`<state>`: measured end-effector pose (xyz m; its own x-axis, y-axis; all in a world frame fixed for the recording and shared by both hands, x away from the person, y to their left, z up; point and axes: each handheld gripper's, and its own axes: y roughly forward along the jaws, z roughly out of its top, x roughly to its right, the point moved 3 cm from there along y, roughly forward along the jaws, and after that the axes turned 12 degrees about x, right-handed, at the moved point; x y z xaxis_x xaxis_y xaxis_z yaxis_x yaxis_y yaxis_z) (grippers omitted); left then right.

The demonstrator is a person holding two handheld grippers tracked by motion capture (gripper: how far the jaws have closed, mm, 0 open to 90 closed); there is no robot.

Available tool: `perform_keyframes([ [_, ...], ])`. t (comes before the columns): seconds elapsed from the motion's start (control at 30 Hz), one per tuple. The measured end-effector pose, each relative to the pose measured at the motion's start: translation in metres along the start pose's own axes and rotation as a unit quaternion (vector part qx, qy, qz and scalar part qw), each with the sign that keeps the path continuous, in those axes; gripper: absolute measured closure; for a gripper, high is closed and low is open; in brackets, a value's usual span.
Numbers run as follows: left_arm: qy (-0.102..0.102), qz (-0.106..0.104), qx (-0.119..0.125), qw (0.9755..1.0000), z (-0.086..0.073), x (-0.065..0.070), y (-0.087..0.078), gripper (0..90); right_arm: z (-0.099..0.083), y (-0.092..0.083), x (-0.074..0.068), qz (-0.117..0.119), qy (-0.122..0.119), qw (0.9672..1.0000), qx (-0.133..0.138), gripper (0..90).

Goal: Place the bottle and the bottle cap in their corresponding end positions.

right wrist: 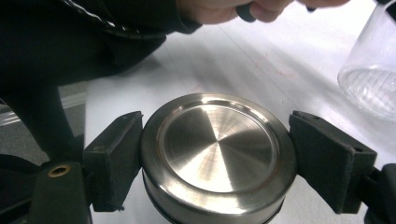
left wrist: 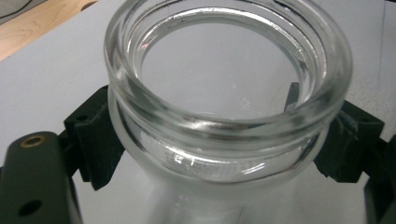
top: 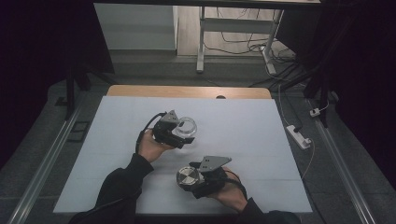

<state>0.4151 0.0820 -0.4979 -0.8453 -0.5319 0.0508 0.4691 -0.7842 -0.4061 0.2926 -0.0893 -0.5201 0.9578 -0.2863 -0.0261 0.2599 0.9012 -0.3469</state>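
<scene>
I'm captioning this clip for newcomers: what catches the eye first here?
A clear glass jar, open mouth up, is clamped in the left gripper mid-table. Nearer the person, the right gripper grips a shiny round steel lid by its rim. Both sit over a pale sheet covering the table.

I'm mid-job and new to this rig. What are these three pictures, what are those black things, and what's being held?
No robot here: a person holds a hand-held two-jaw gripper in each hand. The high view looks down on the white table from above the person. There the left gripper clamps a clear glass jar, and the right gripper clamps a round metal lid.

The other two pictures come from cameras riding on the grippers. The left gripper view looks into the open mouth of the jar, with the black jaws pressing its sides. The right gripper view shows the lid between its jaws, the jar off to the right.
</scene>
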Motion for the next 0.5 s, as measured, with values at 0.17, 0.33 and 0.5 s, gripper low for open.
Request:
perform_keyframes([
  [0.17,-0.003,0.006,-0.003,1.0000,-0.004,-0.002,0.004,15.9,-0.009,0.007,0.003,-0.002,0.001,0.9999,-0.013,19.4],
  [0.33,-0.004,0.010,-0.004,0.9999,-0.007,-0.004,0.008,15.9,-0.014,0.010,0.003,-0.001,-0.001,0.9997,-0.023,19.4],
  [0.5,-0.004,0.013,-0.005,0.9999,-0.009,-0.004,0.012,15.8,-0.018,0.012,0.003,-0.002,-0.001,0.9996,-0.029,19.4],
])
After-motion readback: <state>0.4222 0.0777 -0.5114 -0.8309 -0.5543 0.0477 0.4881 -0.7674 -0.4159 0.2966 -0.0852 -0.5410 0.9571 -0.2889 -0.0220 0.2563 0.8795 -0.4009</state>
